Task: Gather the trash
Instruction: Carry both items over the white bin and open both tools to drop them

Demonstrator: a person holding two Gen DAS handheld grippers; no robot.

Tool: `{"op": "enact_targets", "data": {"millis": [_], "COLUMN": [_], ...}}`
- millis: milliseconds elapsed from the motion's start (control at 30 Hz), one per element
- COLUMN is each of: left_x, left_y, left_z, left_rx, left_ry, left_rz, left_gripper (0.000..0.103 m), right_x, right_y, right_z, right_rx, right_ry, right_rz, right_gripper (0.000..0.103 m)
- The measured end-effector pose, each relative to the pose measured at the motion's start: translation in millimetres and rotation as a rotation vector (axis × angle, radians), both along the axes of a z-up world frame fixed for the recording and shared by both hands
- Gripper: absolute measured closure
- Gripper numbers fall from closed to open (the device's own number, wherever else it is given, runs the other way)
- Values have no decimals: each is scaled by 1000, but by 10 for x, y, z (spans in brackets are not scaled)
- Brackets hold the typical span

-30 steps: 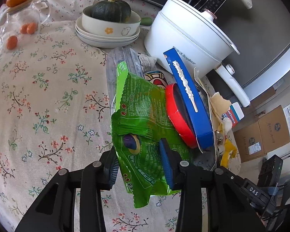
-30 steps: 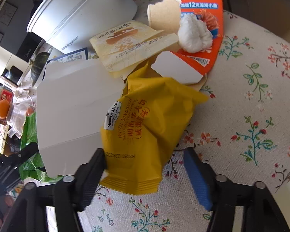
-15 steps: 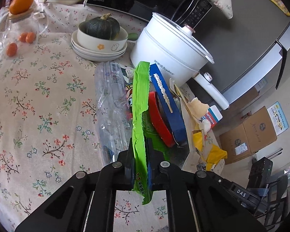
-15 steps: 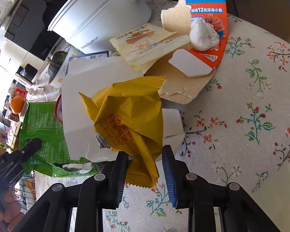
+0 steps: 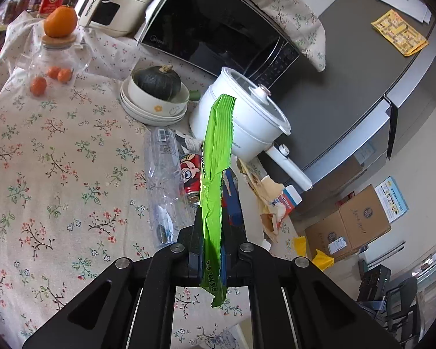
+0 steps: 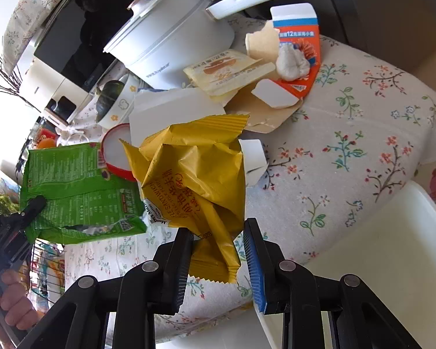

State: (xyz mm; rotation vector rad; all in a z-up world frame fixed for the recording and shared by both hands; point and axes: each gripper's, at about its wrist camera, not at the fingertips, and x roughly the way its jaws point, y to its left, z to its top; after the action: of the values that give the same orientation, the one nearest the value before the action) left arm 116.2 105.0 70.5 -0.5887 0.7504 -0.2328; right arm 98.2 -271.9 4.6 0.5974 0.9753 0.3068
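Note:
My left gripper (image 5: 212, 250) is shut on a green snack bag (image 5: 216, 174) and holds it edge-on, lifted above the table; the bag also shows in the right wrist view (image 6: 78, 189), hanging from the left gripper at the left. My right gripper (image 6: 218, 244) is shut on a crumpled yellow wrapper (image 6: 194, 174), lifted off the floral tablecloth (image 6: 348, 151). More trash lies on the table: a flattened clear plastic bottle (image 5: 162, 183), a red can (image 5: 190, 177), a blue box (image 5: 232, 200), a white carton (image 6: 171, 107), a red lid (image 6: 116, 151), an orange carton (image 6: 299, 40) with a tissue wad (image 6: 292, 61).
A white electric pot (image 5: 247, 125) stands behind the trash. A bowl with a dark squash (image 5: 157, 87) on stacked plates, a microwave (image 5: 218, 29) and a glass jar with oranges (image 5: 55, 55) are further back. Cardboard boxes (image 5: 351, 226) sit on the floor. A white chair (image 6: 363, 261) is beside the table edge.
Both grippers closed on their wrappers, then lifted them up and back from the trash pile. The green bag now hangs edge-on; the yellow wrapper is clear of the white carton.

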Motion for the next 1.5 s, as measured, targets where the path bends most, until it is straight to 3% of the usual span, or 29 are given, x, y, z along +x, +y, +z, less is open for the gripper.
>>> {"op": "enact_targets", "data": {"millis": [167,300,500,700,1033,1333,1500], "left_x": [-233,-382,-616,-786,-952,-805,-796], "left_y": [249,188,-352,-1137,-2231,-2725,-3030], "left_z": [176,235,86,-55,-556,-1240,-1595], "left_rx": [-121,-154,-206,-81,76,165,292], "left_ry": [-87,-136,-115,-95,-4,158,209], "left_rz": [19,-20,-183,-327,-564,-639,-694], "left_gripper": [96,96,96,96,95,95,91], "right_x": [-236,-461,-794,-1043,-1280,-1346,-1318], "right_y": [-146,-297,-499,-628,-905,-1088,-1080], "right_z": [163,147,-258,-366,-620,-529,-534], "right_rx": [-18,-59,-5,2,-28,-60,-101], "right_ry": [-46,-53,70,117,213,162,160], "right_rz": [-24,-67,-140,-180,-245,-304,-305], "right_gripper": [71,71,71,70,68,68,68]}}
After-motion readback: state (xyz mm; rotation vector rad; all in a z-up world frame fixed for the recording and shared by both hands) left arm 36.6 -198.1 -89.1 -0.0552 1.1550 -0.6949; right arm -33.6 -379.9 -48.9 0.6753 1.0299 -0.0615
